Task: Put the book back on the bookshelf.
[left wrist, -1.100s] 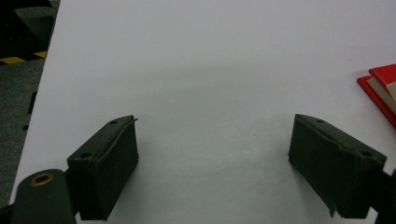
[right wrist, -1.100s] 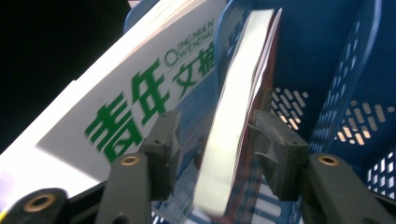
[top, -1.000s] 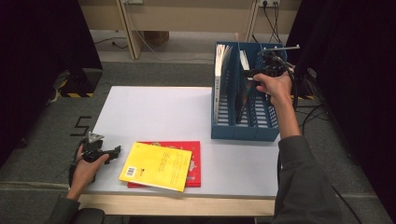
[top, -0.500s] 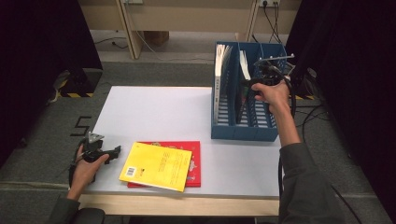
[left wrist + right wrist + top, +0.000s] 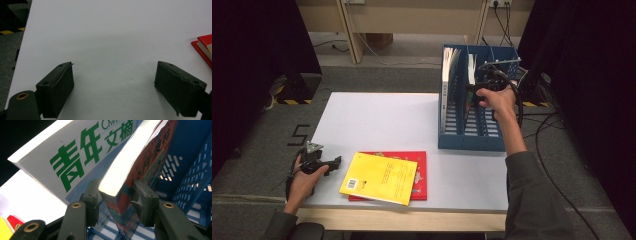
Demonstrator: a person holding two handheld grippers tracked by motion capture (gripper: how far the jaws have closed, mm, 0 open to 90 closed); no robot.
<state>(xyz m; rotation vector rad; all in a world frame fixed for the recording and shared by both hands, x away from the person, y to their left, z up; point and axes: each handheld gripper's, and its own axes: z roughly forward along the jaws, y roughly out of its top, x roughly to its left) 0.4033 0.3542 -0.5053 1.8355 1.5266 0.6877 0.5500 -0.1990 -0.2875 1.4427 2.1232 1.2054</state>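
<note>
Starting at the table's (image 5: 377, 117) near left corner, we rest our left gripper (image 5: 328, 163) with its jaws wide apart on nothing. Just beside it along the near edge, the yellow book (image 5: 379, 177) lies on the red book (image 5: 419, 172), both yet to file. At the far right corner, our right gripper (image 5: 116, 197) has just been widening its jaws around the red-covered book (image 5: 140, 167) standing in the blue file rack (image 5: 472, 140)'s middle slot, so that one looks nearly placed.

On the white magazine (image 5: 75, 152) by my right gripper (image 5: 115, 197) I read big green characters "青年文摘". The red-covered book (image 5: 150, 152) carries yellowish characters I can't make out. On the floor (image 5: 272, 150) a "5" (image 5: 298, 135) is marked.
</note>
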